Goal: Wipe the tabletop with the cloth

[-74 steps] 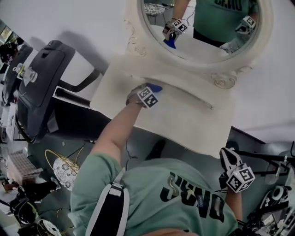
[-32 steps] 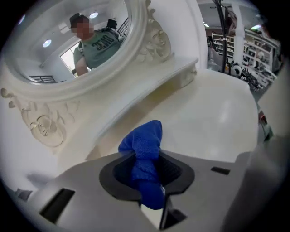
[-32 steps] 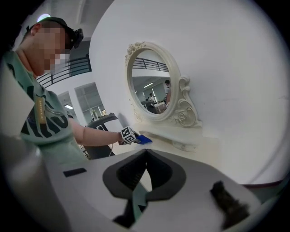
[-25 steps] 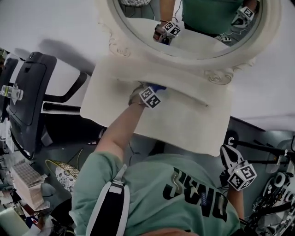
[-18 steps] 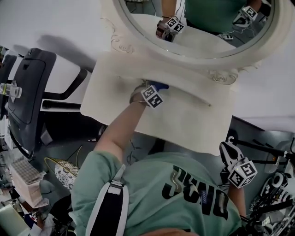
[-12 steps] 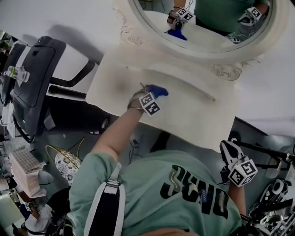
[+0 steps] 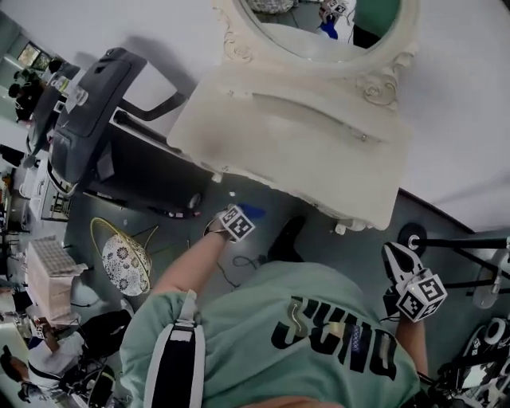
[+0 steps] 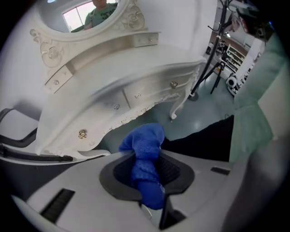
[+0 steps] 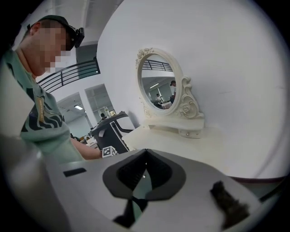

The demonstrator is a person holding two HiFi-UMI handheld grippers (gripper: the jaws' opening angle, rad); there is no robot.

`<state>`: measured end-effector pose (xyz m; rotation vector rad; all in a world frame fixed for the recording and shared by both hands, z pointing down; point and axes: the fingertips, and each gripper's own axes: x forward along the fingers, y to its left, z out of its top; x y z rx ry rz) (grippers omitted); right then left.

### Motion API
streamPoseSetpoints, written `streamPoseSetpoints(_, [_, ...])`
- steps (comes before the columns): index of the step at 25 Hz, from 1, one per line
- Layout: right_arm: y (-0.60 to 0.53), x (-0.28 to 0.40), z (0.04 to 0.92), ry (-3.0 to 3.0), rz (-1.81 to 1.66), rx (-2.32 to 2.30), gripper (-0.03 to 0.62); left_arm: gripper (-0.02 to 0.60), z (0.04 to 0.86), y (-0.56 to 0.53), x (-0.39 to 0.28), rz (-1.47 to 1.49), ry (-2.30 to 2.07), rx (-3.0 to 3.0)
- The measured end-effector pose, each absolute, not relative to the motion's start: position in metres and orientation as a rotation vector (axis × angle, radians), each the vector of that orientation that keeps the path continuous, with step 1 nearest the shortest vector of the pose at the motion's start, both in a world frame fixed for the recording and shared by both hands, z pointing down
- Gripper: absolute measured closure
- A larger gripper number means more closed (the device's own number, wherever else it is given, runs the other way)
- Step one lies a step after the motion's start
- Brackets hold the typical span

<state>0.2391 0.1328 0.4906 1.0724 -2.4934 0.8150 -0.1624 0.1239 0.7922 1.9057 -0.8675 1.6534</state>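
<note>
The cream dressing table's tabletop (image 7: pixel 303 143) lies below its oval mirror (image 7: pixel 319 24). My left gripper (image 7: pixel 243 217) hangs over the floor in front of the table, off its front edge, and is shut on the blue cloth (image 7: pixel 255 210). In the left gripper view the cloth (image 8: pixel 147 140) bulges out between the jaws of that gripper (image 8: pixel 147 156), and the table's drawer front (image 8: pixel 136 95) shows beyond it. My right gripper (image 7: pixel 396 261) is low at the right beside the person's hip, away from the table. Its jaws (image 9: pixel 146 152) meet with nothing between them. The tabletop (image 9: pixel 154 133) and mirror (image 9: pixel 158 84) show beyond.
A dark treadmill-like machine (image 7: pixel 88 119) stands left of the table. A wire basket (image 7: pixel 119 259) sits on the floor at the lower left among clutter. A black stand with a round base (image 7: pixel 414 237) is right of the table.
The left gripper has drawn the blue cloth off the tabletop toward the person and now hangs over the floor. The head camera tilted, shifting the table upward. The right gripper stayed put.
</note>
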Motion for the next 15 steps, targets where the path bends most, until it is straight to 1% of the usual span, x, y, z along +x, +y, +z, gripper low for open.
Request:
streamPoseSetpoints(1, [0.138, 0.245, 0.489, -2.494, 0.820, 1.081, 0.582, 0.486, 0.785, 0.124, -0.158, 1.640, -0.891, 1.916])
streamPoseSetpoints(3, [0.138, 0.253, 0.486, -2.488, 0.820, 1.103, 0.582, 0.486, 0.764, 0.091, -0.140, 1.612, -0.955, 1.999])
streamPoseSetpoints(8, [0.091, 0.246, 0.488, -2.460, 0.809, 1.136, 0.582, 0.485, 0.721, -0.072, -0.088, 1.541, -1.082, 2.227])
streamPoseSetpoints(11, [0.046, 0.236, 0.489, -2.416, 0.811, 1.163, 0.582, 0.485, 0.726, -0.174, -0.064, 1.527, -1.106, 2.282])
streamPoseSetpoints(15, [-0.014, 0.222, 0.494, -2.351, 0.822, 1.171, 0.582, 0.485, 0.745, -0.275, -0.063, 1.543, -1.130, 2.283])
